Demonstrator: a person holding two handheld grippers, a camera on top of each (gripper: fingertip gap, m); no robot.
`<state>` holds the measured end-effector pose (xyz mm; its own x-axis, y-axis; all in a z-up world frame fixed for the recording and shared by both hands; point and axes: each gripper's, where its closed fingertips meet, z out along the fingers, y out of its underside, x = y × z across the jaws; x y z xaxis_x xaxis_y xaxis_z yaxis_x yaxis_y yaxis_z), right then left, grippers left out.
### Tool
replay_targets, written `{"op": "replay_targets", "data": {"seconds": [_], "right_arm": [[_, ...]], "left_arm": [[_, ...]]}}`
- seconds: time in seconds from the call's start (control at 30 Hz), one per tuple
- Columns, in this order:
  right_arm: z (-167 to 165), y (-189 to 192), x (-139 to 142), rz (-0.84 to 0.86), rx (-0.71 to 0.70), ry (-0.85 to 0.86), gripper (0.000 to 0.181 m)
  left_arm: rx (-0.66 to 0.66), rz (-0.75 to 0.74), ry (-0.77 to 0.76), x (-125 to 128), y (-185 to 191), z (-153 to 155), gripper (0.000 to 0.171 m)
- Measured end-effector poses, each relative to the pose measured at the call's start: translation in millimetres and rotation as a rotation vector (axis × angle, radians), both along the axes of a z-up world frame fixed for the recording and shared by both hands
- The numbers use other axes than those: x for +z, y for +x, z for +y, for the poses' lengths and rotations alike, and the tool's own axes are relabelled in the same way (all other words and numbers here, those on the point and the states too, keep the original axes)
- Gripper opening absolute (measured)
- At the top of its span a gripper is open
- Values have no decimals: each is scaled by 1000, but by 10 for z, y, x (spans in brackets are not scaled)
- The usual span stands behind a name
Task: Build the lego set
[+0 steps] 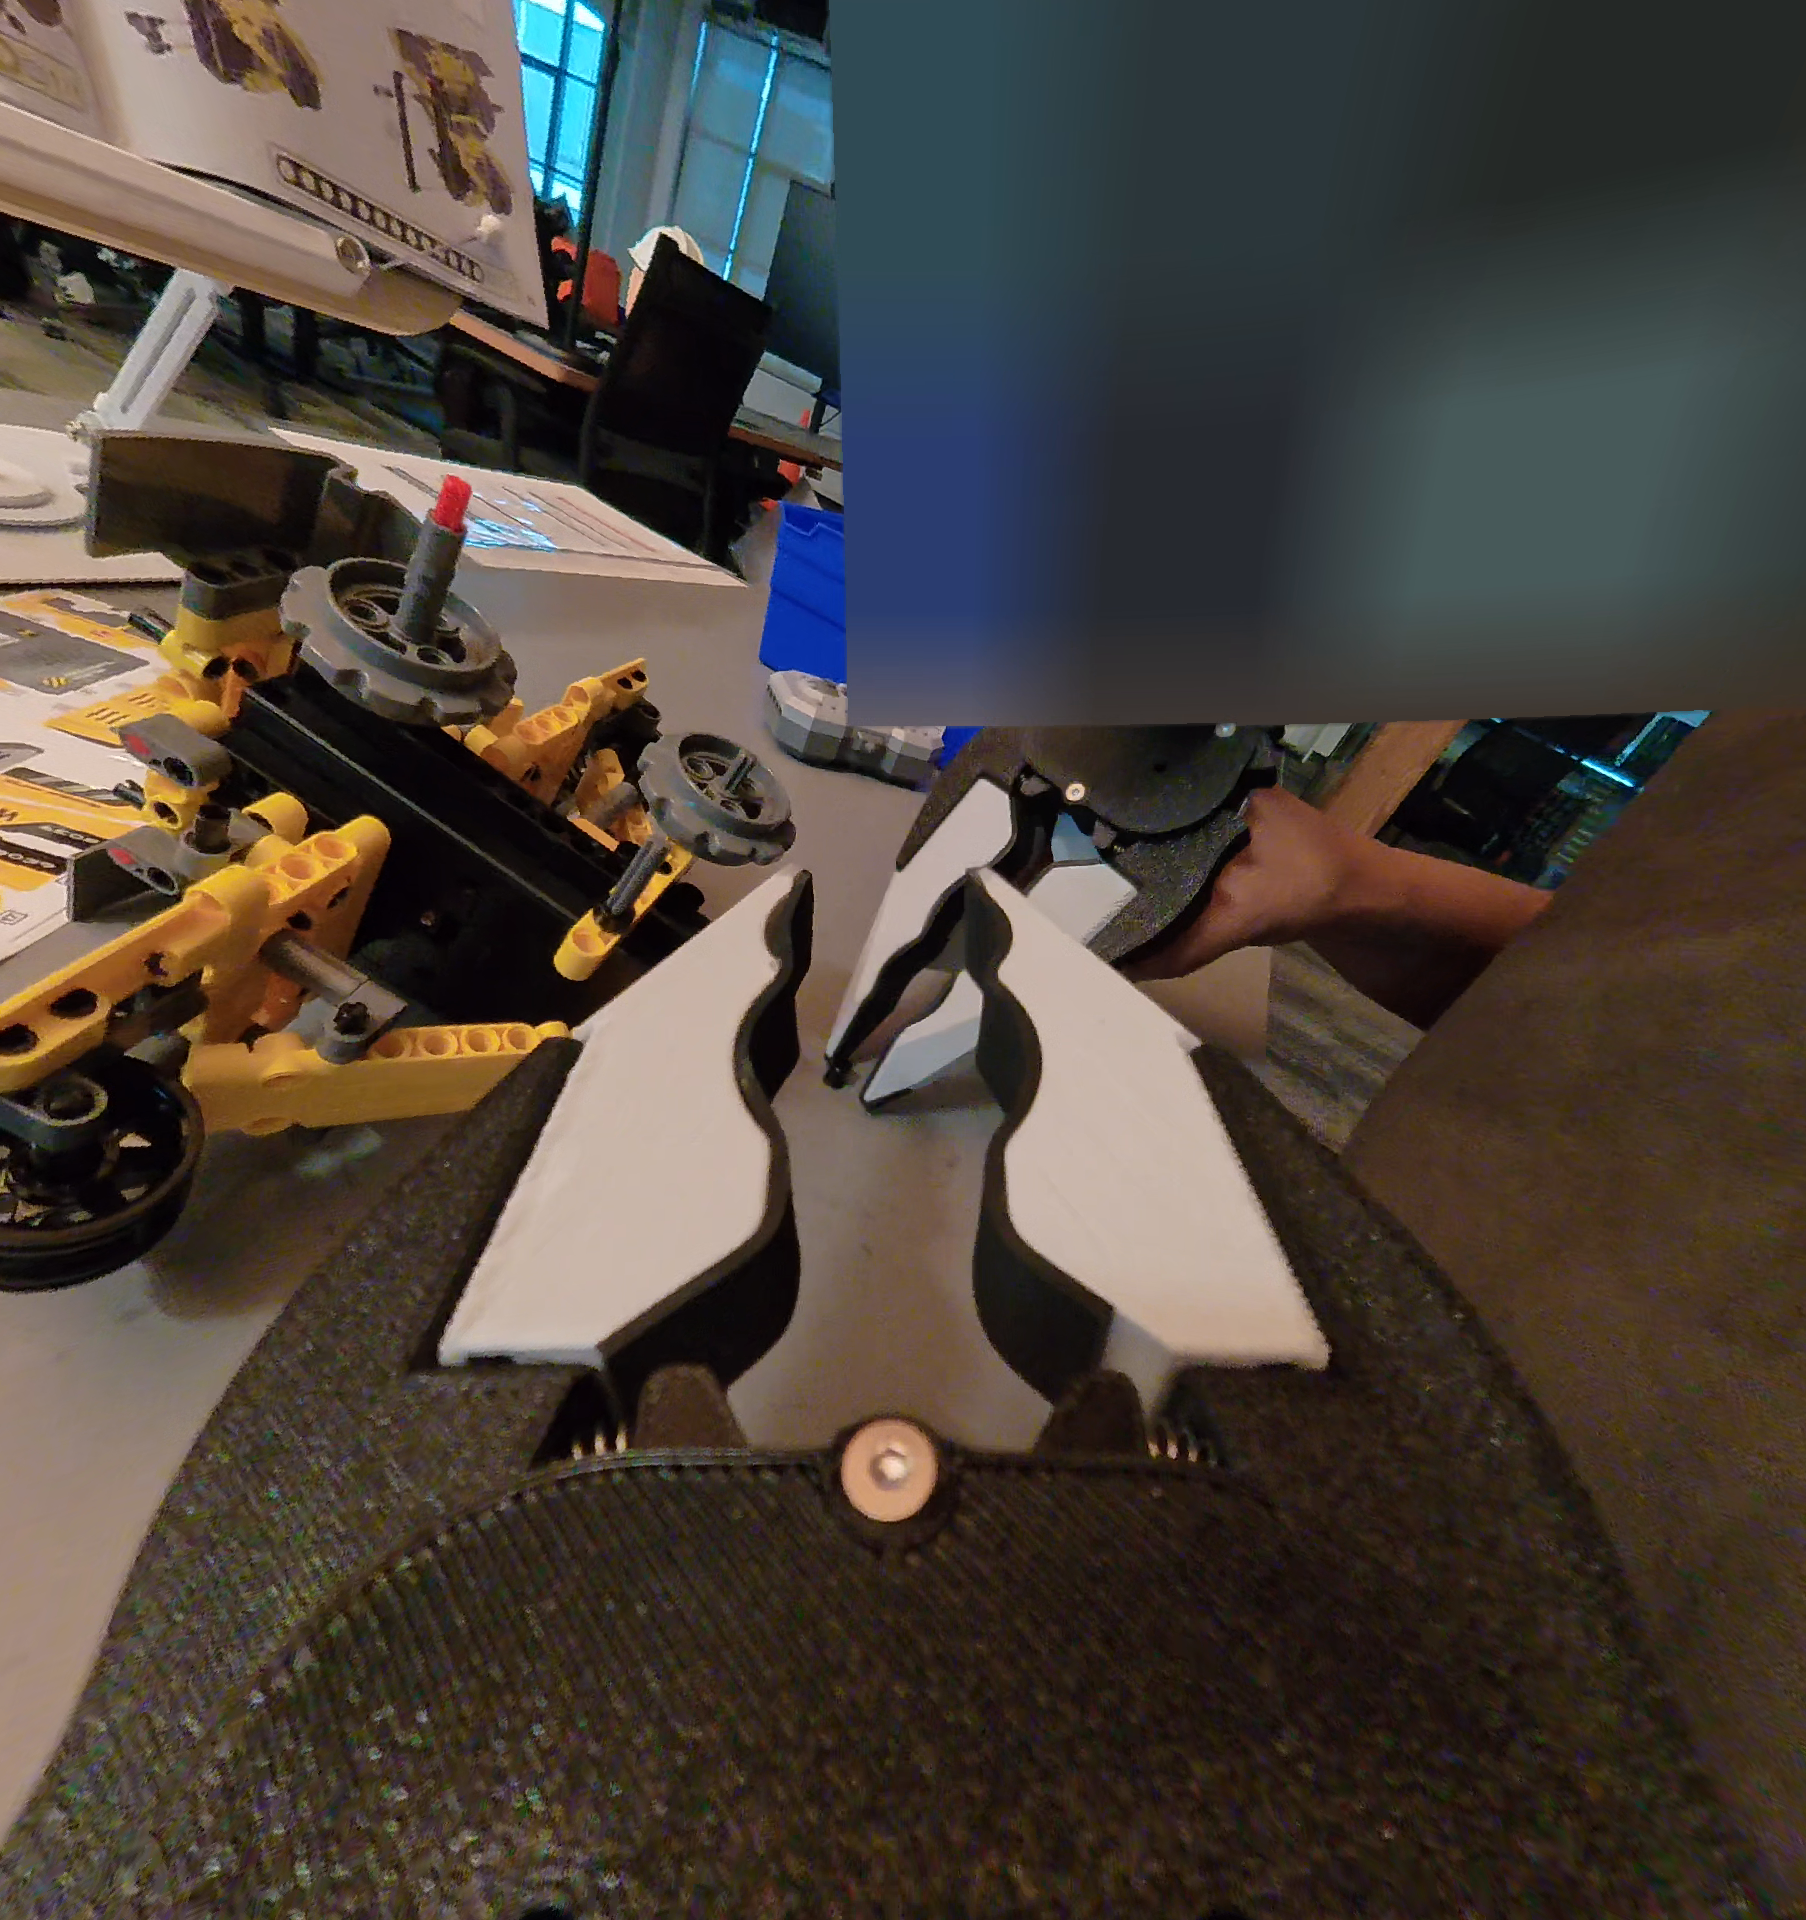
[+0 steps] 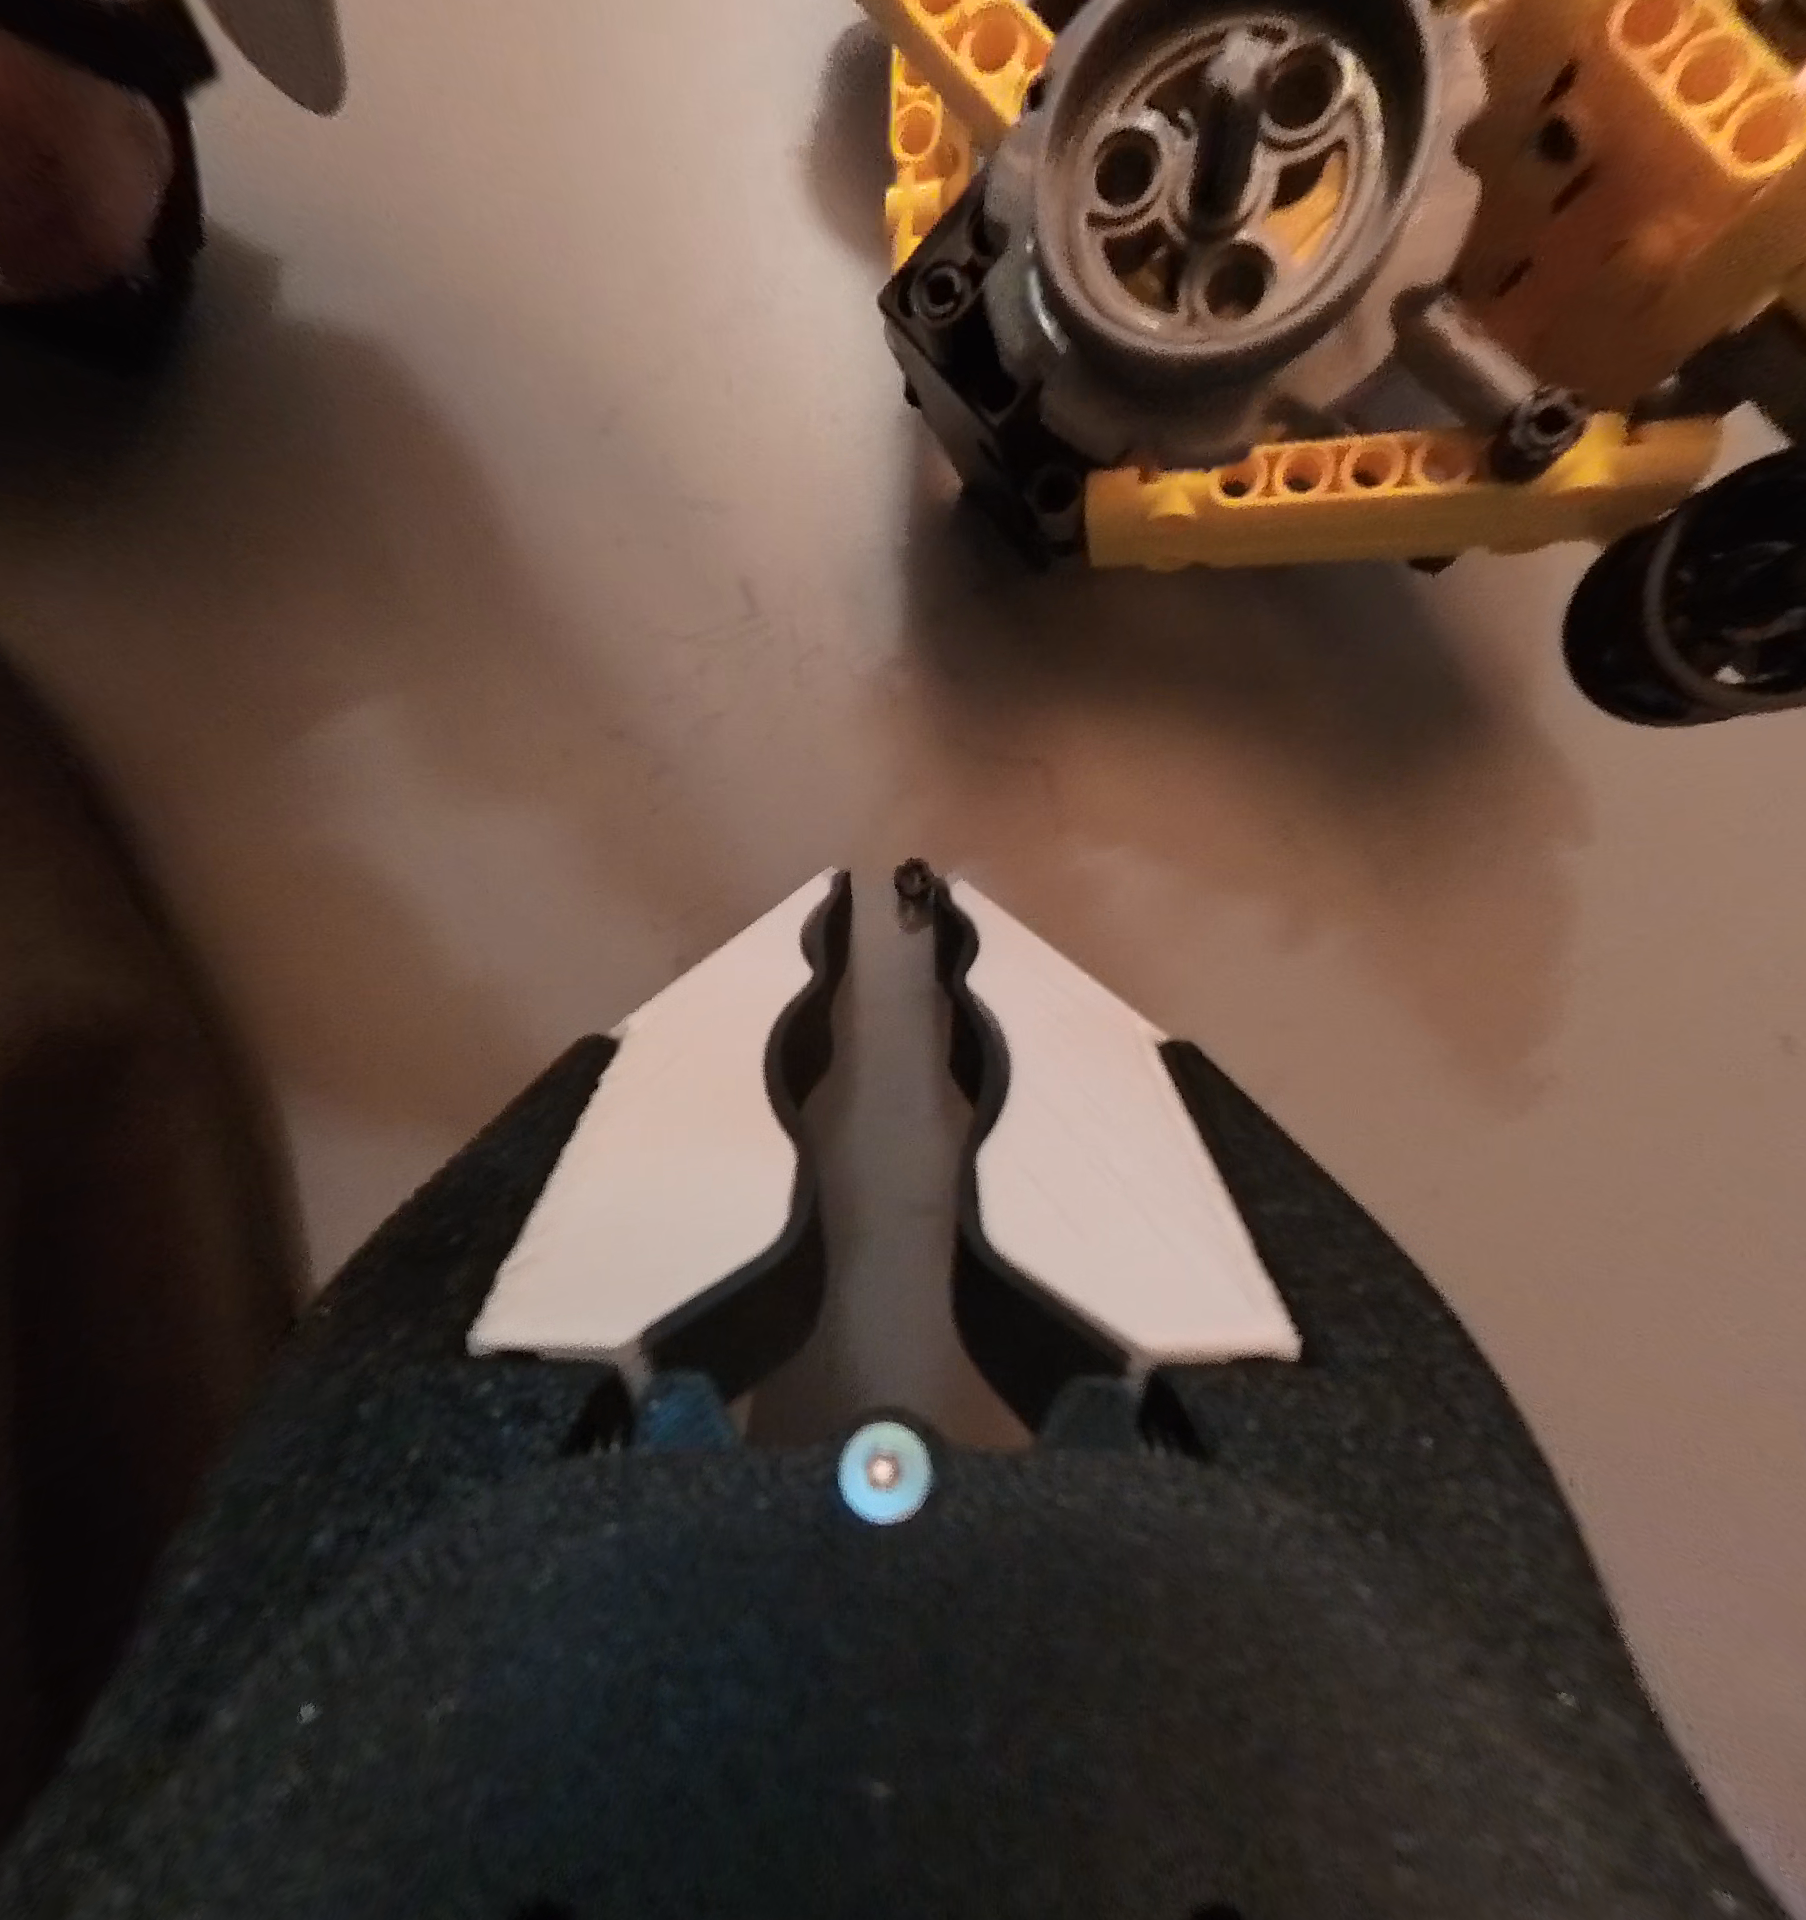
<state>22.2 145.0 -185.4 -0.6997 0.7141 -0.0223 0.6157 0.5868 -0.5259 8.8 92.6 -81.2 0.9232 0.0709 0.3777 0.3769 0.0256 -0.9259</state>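
Observation:
A yellow and black building-brick vehicle model (image 1: 286,904) lies on the grey table (image 1: 99,1403), with grey toothed wheels (image 1: 400,634) and a black tyre (image 1: 57,1164). My left gripper (image 1: 888,904) is open and empty, just right of the model. My right gripper (image 1: 855,1086) points down at the table just ahead of it. In the right wrist view the right gripper (image 2: 894,883) stands slightly open. A tiny black pin (image 2: 913,883) lies on the table against its right fingertip (image 2: 966,925); the left finger is apart from it. The model (image 2: 1346,499) sits up and to the right.
A printed instruction sheet (image 1: 255,104) leans on a white stand at the back left. A sticker sheet (image 1: 26,748) lies beside the model. A blue bin (image 1: 805,592) and a grey brick piece (image 1: 826,717) sit beyond the table's edge. A hand (image 1: 1294,894) holds the right gripper. The gap from one gripper's tips to the other's is roughly 12 cm.

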Motion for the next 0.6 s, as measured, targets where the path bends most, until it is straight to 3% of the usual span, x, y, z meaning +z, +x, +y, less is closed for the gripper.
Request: {"op": "replay_targets", "data": {"seconds": [0.17,0.6], "right_arm": [[-72,65,38,-47,-12,-90,15],[-63,16,19,-26,90,15,8]], "left_arm": [[6,-1,12,14,-8,-15,26],[2,-12,46,47,1,-49,26]]}}
